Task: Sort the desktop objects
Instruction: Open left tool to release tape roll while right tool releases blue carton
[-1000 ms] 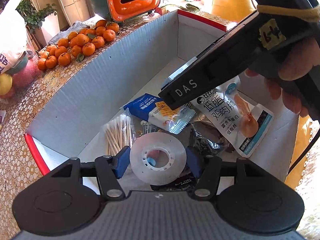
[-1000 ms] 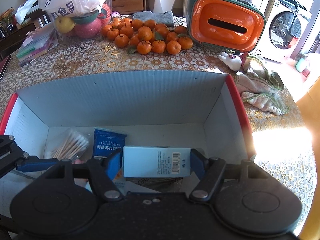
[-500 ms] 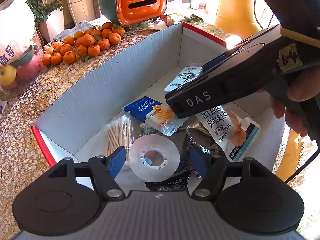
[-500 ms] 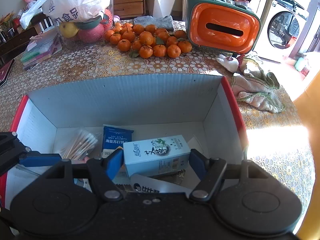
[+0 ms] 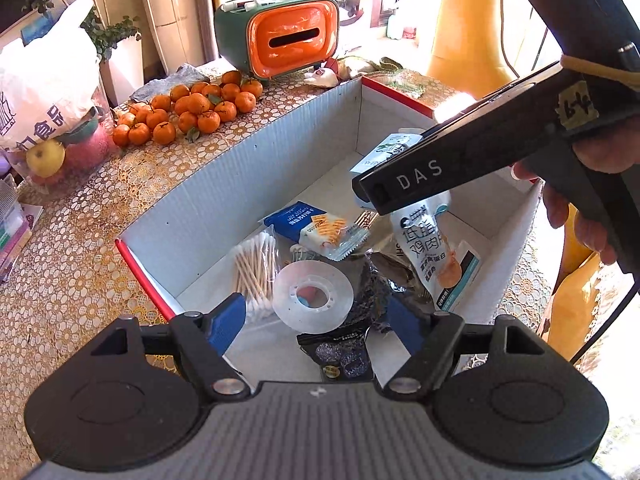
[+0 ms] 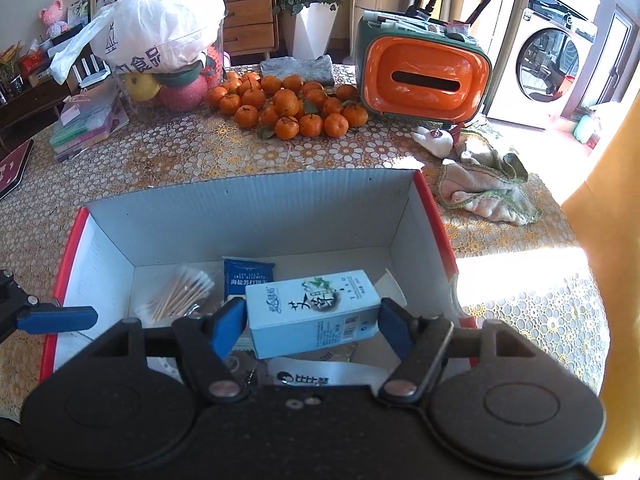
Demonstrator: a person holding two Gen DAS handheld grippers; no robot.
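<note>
Desktop objects lie already in the cardboard box [image 6: 248, 216] on the worktop [image 6: 192, 160]: cotton swabs [image 5: 256, 266], a blue biscuit packet [image 5: 316, 228], a tape roll [image 5: 314, 296], a white snack pouch [image 5: 438, 252] and a dark foil packet [image 5: 348, 356]. The left gripper [image 5: 316, 320] hovers above the tape roll with its jaws spread wide and nothing between them. The right gripper [image 6: 312, 320] is over the box with a light blue carton [image 6: 312, 312] between its jaws; the blue pads seem to sit just beside the two ends, so I cannot tell if they pinch it or have let it go. The carton looks tilted over the other packets. If it is released at this angle it may slide on the smooth pouch and rest crooked. The two grippers are near each other over the box, so a careless lift could knock them together.
</note>
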